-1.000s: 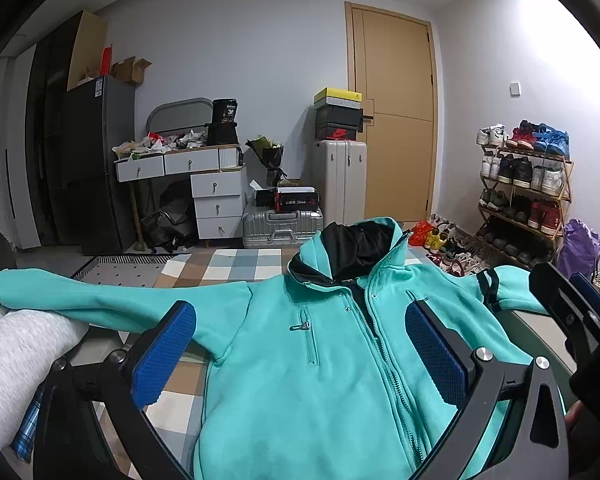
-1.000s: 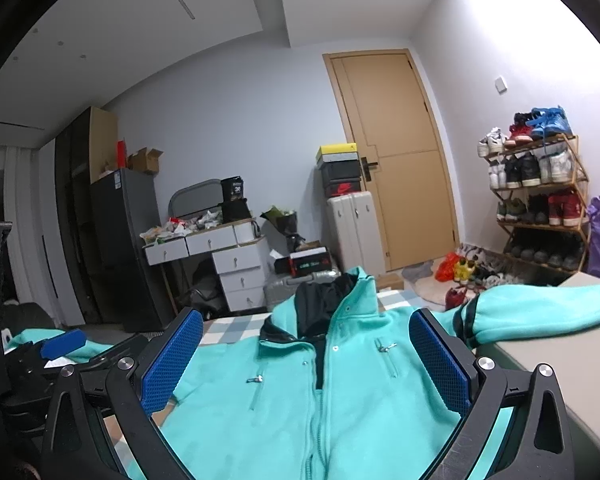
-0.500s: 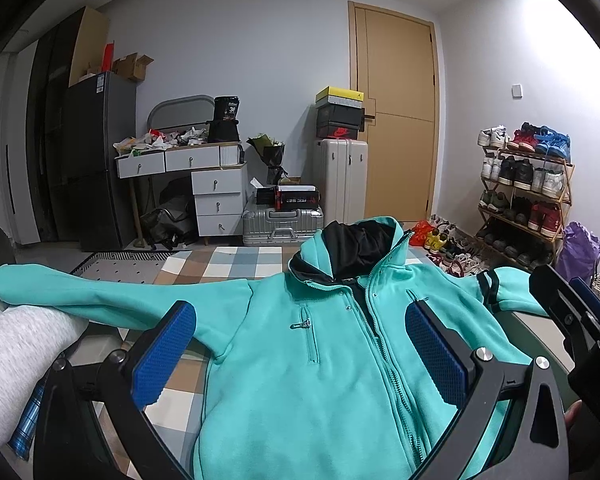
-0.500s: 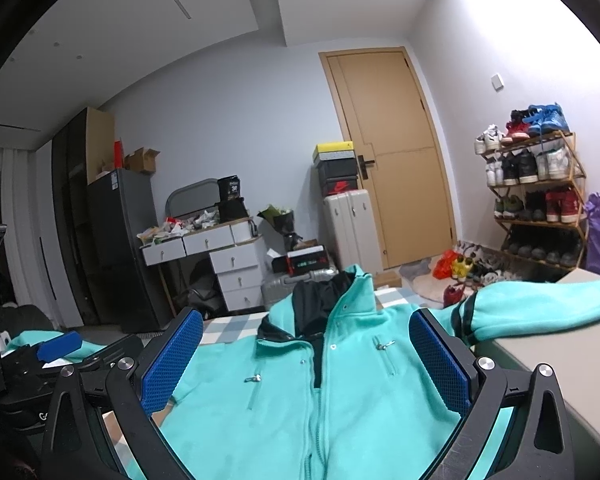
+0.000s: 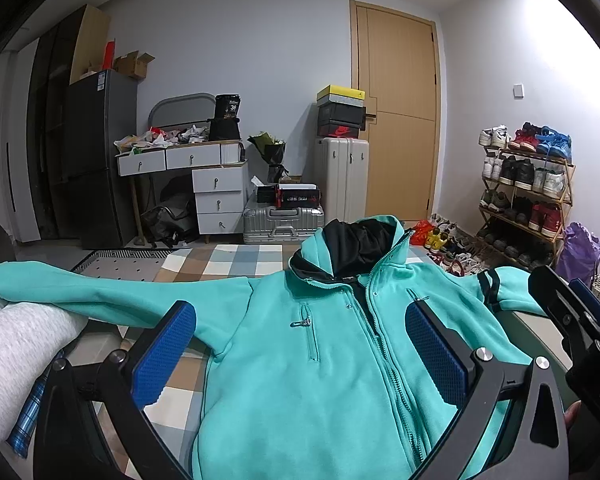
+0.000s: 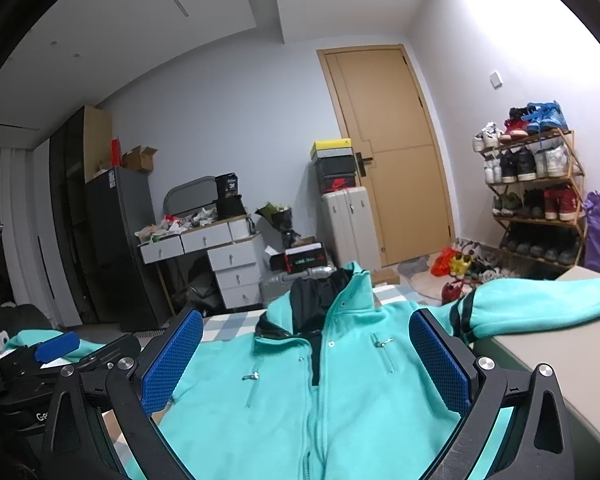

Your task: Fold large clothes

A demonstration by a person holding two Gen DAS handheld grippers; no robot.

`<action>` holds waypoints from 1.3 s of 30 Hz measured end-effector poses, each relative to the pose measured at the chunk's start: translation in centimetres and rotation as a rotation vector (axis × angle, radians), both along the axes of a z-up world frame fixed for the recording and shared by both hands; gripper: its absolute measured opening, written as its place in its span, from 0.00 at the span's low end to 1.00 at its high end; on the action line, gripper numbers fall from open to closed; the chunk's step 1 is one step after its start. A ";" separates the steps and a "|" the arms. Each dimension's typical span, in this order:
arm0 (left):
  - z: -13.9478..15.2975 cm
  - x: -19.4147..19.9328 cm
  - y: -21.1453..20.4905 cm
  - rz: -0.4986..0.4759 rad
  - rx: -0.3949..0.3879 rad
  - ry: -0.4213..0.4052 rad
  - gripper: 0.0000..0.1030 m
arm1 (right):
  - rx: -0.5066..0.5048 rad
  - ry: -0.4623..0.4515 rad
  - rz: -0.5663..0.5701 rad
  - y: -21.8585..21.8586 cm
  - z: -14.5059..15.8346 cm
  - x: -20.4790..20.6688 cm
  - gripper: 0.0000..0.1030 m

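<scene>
Left wrist view: your left tool [image 5: 300, 356] hangs over the teal jacket [image 5: 308, 360] with its blue pads spread wide and nothing between them. The jacket lies face up and zipped on the grey worktop [image 6: 540, 380], hood pointing toward the door [image 5: 396, 120], both sleeves stretched outward. Right wrist view: your right tool [image 6: 306, 364] is likewise spread apart above the jacket's chest, gripping nothing. The right sleeve [image 6: 540, 304] rests along the worktop.
</scene>
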State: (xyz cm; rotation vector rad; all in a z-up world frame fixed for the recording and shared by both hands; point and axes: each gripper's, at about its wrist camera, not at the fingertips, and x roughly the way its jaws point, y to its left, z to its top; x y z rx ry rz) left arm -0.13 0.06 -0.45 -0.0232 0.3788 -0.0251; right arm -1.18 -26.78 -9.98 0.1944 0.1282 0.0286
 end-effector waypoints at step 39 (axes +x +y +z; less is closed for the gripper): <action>-0.5 -0.2 -0.9 -0.033 0.059 0.026 0.99 | 0.082 0.155 -0.097 -10.3 0.9 0.9 1.00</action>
